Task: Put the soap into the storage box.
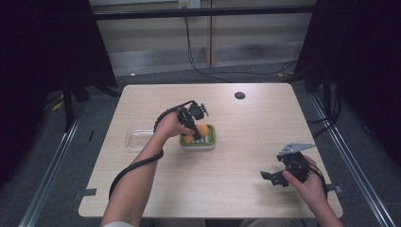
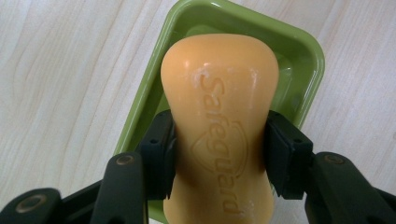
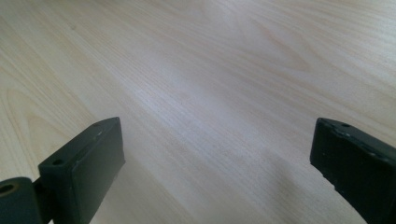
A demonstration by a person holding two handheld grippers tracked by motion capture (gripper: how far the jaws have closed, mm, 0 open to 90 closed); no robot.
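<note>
Over the green soap dish [image 2: 308,60] at mid-table, your left gripper [image 2: 219,154] clamps the orange soap bar [image 2: 219,93] at its narrow waist, pads pressing both sides. Your right gripper [image 3: 215,158] waits near the table's [image 1: 236,184] right front, jaws wide apart, nothing between.

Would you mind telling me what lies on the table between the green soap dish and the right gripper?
Nothing: in the high view, only bare wooden table separates the green soap dish from the right gripper.
</note>
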